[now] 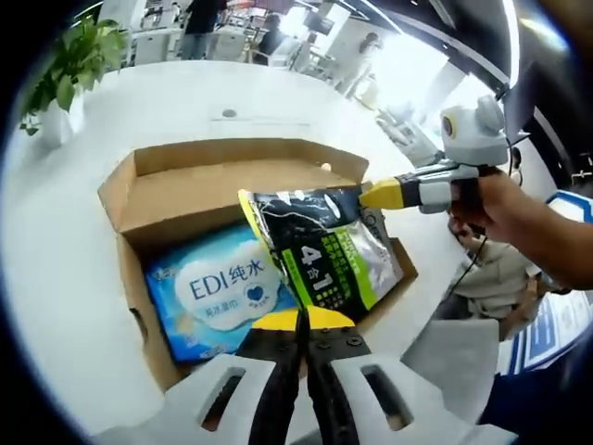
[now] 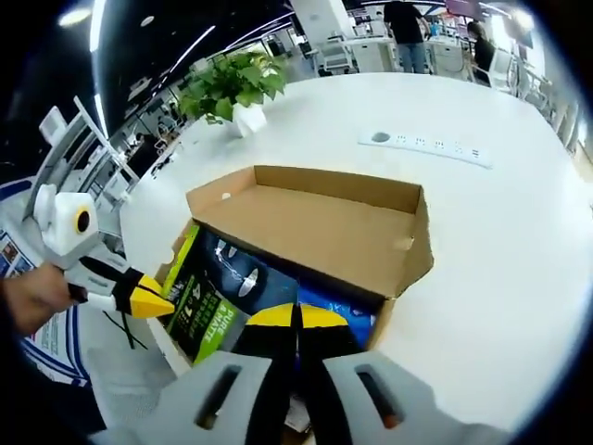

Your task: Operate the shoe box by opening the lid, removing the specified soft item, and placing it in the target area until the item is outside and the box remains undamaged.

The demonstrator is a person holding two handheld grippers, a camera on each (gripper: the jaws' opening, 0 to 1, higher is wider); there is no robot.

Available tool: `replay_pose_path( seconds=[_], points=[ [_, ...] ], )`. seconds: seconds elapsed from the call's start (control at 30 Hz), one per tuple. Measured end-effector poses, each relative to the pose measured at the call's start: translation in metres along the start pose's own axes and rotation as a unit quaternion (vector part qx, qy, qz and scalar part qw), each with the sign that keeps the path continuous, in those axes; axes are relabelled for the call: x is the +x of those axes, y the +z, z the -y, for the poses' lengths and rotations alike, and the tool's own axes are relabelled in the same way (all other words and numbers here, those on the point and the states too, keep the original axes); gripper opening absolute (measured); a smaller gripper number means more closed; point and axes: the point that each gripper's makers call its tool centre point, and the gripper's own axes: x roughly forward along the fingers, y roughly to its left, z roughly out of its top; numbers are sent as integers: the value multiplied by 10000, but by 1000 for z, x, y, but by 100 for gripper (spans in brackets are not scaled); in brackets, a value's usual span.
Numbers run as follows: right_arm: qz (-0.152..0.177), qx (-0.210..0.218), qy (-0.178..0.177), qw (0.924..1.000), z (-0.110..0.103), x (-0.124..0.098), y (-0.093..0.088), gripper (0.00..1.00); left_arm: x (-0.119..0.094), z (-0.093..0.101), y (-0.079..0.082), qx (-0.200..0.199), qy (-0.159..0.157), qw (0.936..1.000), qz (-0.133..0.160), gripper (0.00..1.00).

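"EDI纯水" on blue pack (image 1: 215, 295), "4合1" on dark pouch (image 1: 324, 255)

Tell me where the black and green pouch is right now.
In the left gripper view, the black and green pouch stands tilted in the open cardboard box, right of the blue wipes pack.

I see a broad white rounded worktop (image 2: 500, 232) carrying everything. An open brown cardboard shoe box (image 2: 315, 222) sits directly on it, lid flap folded back, close to the near edge. Farther back stands a leafy green plant in a small white pot (image 2: 243, 97). A white power strip (image 2: 426, 146) lies flat on the worktop, well apart from the box.
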Motion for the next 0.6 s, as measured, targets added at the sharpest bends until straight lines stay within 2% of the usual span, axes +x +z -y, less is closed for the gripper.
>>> replay_pose_path(
  seconds=[0.33,0.6],
  points=[
    [275,-13,-138,9995,10,-38,12,0,-13,36,30,373,-122,9990,225,0],
    [366,-11,-259,9990,16,-61,12,0,-12,56,38,591,-185,9978,252,0]
  ],
)
